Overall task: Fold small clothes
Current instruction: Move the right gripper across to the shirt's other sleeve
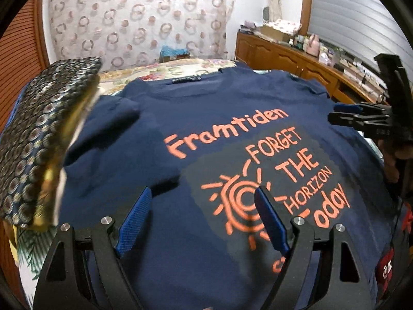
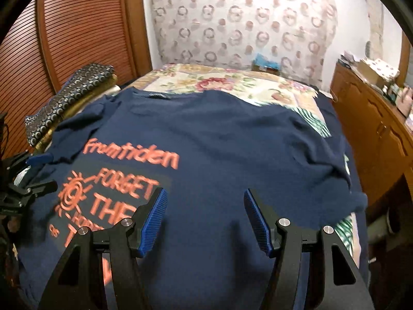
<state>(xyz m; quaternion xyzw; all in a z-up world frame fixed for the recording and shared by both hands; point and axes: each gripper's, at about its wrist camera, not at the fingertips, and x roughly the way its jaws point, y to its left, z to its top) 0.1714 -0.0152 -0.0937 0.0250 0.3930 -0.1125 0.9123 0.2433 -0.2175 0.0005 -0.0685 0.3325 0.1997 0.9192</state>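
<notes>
Both jaws stand wide apart and grasp nothing: the left hand-held gripper [image 1: 204, 219] hangs over the orange print, the right hand-held gripper [image 2: 205, 219] over the plain half of the navy T-shirt [image 2: 219, 134]. The shirt lies spread flat on the bed [image 2: 232, 80], collar toward the far edge, print up, one sleeve [image 2: 343, 180] rumpled near the right edge. A good fold likely starts with pinching collar-side shoulder and hem on one side, lifting evenly and keeping the cloth taut. A stack of patterned folded cloth [image 1: 44, 134] crowds the left edge and may catch the left sleeve. A wooden dresser [image 2: 374, 129] stands well apart.
</notes>
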